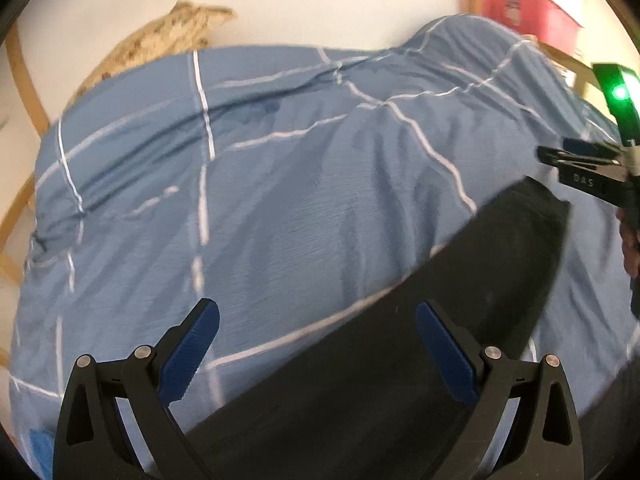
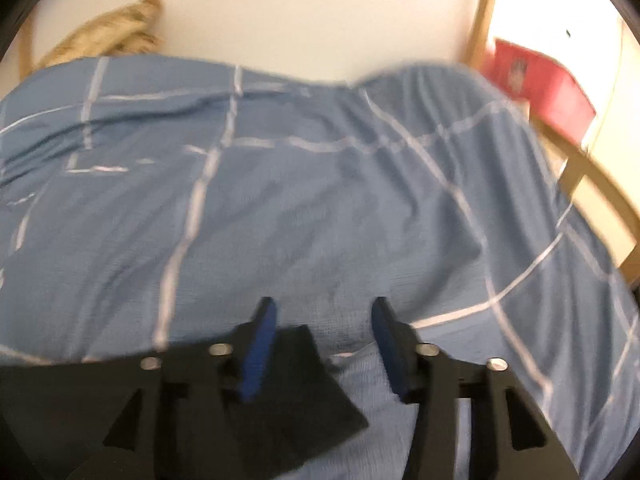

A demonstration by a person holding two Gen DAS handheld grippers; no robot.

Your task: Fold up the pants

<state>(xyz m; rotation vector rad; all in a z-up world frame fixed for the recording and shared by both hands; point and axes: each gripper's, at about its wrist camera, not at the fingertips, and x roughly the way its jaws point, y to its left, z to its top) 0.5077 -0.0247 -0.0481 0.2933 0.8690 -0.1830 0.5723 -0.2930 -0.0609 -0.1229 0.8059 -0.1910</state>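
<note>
A blue checked duvet point(image 2: 320, 208) covers the wooden-framed bed point(image 2: 600, 184) against a white wall point(image 2: 320, 12).

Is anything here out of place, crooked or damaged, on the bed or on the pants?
Nothing is damaged or spilled. The black pants lie slanted across the wrinkled blue checked duvet, not squared to its lines. Both the left claw and right claw are open.

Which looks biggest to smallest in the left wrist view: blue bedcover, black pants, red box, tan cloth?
1. Blue bedcover
2. Black pants, enlarged by nearness
3. Tan cloth and red box: alike, unranked
</note>
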